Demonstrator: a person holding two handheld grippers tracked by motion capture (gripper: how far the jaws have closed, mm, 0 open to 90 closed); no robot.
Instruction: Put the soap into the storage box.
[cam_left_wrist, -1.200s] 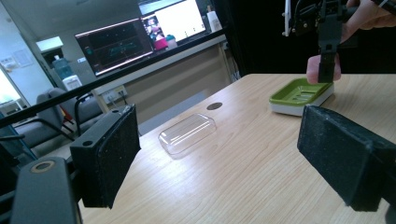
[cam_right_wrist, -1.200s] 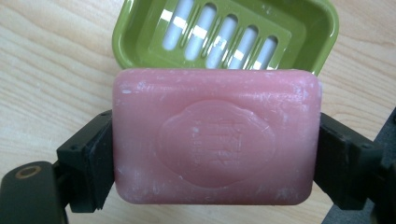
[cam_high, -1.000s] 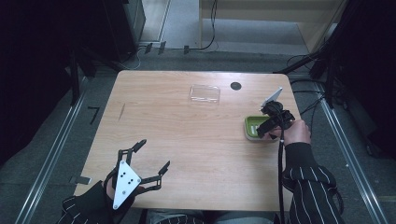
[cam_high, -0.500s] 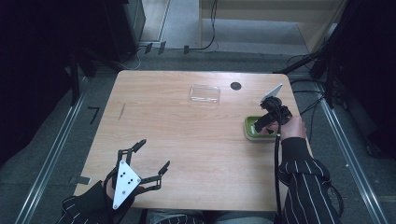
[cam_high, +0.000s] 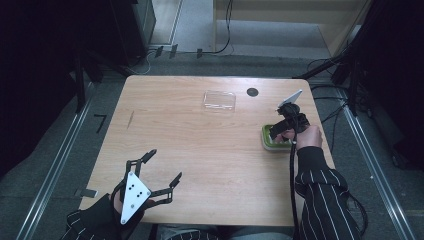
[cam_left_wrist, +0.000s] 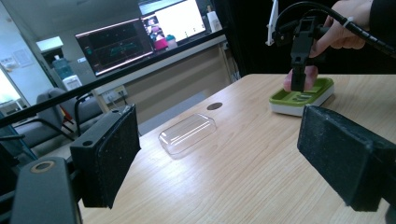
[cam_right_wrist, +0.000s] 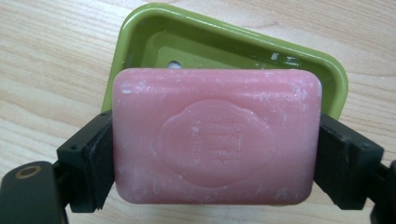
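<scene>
A pink bar of soap (cam_right_wrist: 217, 135) is clamped by its two short ends between the black pads (cam_right_wrist: 99, 158) of my right gripper (cam_right_wrist: 215, 161), which is shut on it. Just under the soap lies a green soap dish (cam_right_wrist: 233, 39) on a white base (cam_left_wrist: 322, 88), at the right side of the table (cam_high: 267, 142). In the left gripper view the soap (cam_left_wrist: 297, 80) hangs upright at the dish's near end, and I cannot tell whether it touches. My left gripper (cam_high: 164, 165) rests open near the front left edge, its pads (cam_left_wrist: 108, 158) holding nothing.
A clear plastic lid (cam_high: 219, 100) lies at the back middle of the wooden table (cam_high: 200, 145), and a small black round cap (cam_high: 252, 92) sits to its right. The right gripper's cable (cam_high: 292, 170) runs down along the striped sleeve.
My right gripper has come down and a little nearer with the soap, closing in on the green dish. The left gripper has stayed where it was.
</scene>
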